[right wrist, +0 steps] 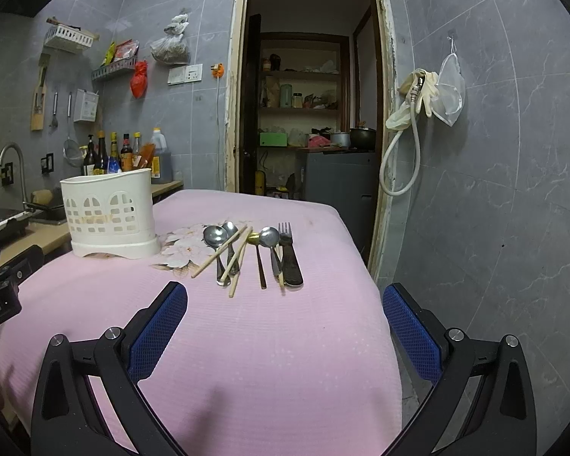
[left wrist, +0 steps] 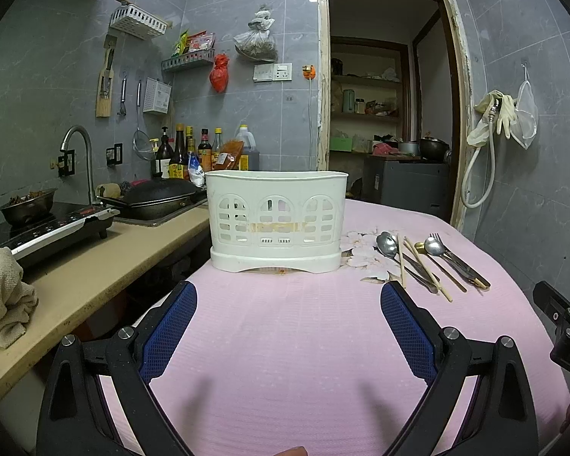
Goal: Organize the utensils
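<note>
The left gripper (left wrist: 288, 296) is hovering low over the pink cloth-covered counter (left wrist: 285, 342), its 2 blue-padded fingers (left wrist: 171, 326) spreading wide with nothing between them. The right gripper (right wrist: 285, 300) is hanging over the same counter, its fingers (right wrist: 159, 326) also standing wide apart and empty; its right finger is reaching past the counter edge.

In the left wrist view the white perforated plastic utensil holder (left wrist: 275, 220) is standing upright at 12 o'clock, and whatever lies inside is hiding behind its walls. The pile of metal cutlery and wooden chopsticks (left wrist: 425, 262) is lying flat on the cloth at 2 o'clock, just beside the holder. In the right wrist view the pile (right wrist: 250, 254) is sitting at 12 o'clock and the holder (right wrist: 112, 214) at 10 o'clock. There I am making out 3 steel spoons (right wrist: 214, 236), a fork with a dark handle (right wrist: 287, 250) and pale chopsticks (right wrist: 235, 262) crossing over the spoon handles; a small gold-coloured piece is mostly tucking under them, and overlapping handles are making an exact count hard. Each view's frame edge is cutting off most of the other gripper's black body.
</note>
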{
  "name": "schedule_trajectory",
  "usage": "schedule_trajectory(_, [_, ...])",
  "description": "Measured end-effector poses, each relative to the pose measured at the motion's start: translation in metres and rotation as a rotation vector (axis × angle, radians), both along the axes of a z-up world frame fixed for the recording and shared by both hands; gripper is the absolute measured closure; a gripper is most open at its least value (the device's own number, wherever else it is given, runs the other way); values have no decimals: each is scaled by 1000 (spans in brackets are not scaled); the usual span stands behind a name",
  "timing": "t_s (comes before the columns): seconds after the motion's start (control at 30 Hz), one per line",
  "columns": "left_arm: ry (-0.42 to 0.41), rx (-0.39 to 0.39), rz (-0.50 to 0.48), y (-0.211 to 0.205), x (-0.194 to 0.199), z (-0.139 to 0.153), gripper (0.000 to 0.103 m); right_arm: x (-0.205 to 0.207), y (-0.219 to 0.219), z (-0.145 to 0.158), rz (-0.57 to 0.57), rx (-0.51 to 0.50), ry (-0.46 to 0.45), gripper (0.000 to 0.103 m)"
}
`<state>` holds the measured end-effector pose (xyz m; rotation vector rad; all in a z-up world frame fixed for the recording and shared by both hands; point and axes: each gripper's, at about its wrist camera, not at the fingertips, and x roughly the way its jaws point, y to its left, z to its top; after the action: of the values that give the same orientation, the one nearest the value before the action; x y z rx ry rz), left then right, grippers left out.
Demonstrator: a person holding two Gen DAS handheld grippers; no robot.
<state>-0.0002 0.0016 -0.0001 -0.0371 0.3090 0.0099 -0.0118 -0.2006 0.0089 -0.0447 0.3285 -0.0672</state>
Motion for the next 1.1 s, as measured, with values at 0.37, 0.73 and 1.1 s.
schedule_trajectory(0.37, [-1,1,1,0,0,0,8,0,1,1,0,-1,-1,0])
schedule_trajectory(0.73, [0,5,-2,-2,1,0,8,0,1,1,1,-1,1,0])
schedule_trajectory(1.1, [1,4,-1,-3,1,-1,8,1,-1,2,-37,-10,-11,0])
